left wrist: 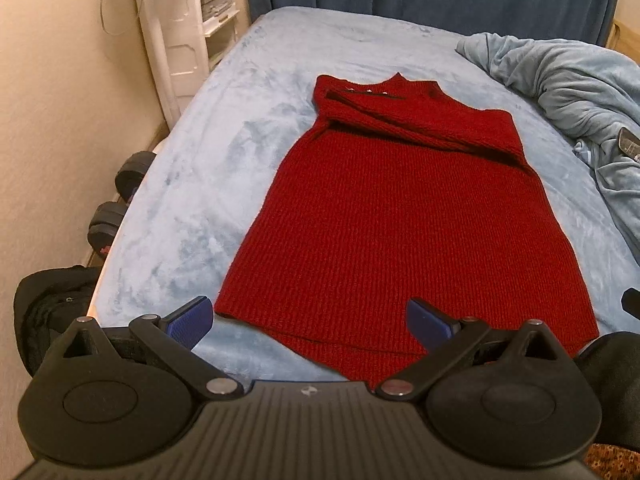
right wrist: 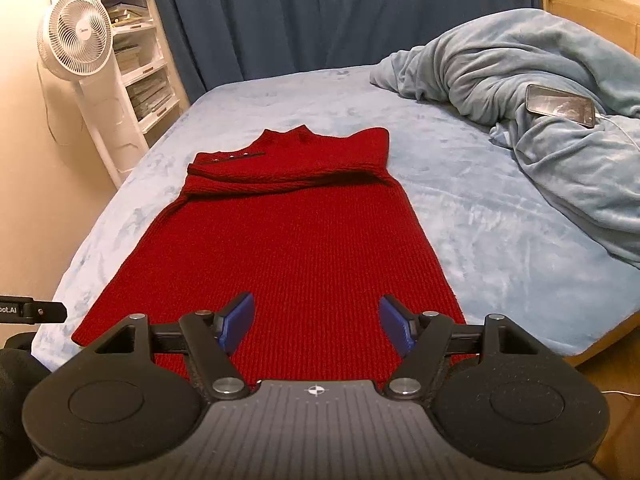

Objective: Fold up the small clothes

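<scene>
Left wrist view: the left gripper (left wrist: 310,322) hovers over the near hem of the red knit garment (left wrist: 400,216), jaws spread wide with nothing between them. The garment lies flat on the bed (left wrist: 192,184), collar at the far end, both sleeves folded across the chest. From the right wrist view, the right gripper (right wrist: 317,322) hangs above the garment's (right wrist: 288,248) lower half, its jaws well apart and gripping nothing. A rumpled blue blanket (right wrist: 520,92) is heaped on the bed's right side with a phone (right wrist: 560,105) resting on it. A white fan (right wrist: 74,44) stands by the wall at left.
</scene>
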Demonstrator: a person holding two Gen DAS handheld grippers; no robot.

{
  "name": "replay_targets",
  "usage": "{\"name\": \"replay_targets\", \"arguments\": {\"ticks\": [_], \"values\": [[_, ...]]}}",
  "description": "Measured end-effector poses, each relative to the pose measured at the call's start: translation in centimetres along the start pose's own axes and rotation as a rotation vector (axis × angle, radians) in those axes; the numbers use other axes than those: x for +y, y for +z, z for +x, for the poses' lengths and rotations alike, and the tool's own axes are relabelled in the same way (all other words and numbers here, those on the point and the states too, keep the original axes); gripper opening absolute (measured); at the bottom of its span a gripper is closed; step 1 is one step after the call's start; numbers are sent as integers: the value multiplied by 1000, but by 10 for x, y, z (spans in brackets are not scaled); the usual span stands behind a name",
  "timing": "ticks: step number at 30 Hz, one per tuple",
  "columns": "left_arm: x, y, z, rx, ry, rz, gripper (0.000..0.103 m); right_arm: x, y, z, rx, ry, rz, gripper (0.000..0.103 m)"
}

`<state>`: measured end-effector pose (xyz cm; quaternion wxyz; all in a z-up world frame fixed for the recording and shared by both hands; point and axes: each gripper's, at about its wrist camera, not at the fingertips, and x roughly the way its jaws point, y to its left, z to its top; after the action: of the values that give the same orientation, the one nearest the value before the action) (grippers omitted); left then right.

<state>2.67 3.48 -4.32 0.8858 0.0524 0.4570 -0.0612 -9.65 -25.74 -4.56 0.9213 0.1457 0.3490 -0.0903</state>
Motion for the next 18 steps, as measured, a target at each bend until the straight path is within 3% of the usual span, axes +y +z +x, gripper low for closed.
{"name": "replay_targets", "arguments": {"ticks": [18], "values": [[3,9,4,0,26,2,103,-2,5,12,23,3,16,72]]}}
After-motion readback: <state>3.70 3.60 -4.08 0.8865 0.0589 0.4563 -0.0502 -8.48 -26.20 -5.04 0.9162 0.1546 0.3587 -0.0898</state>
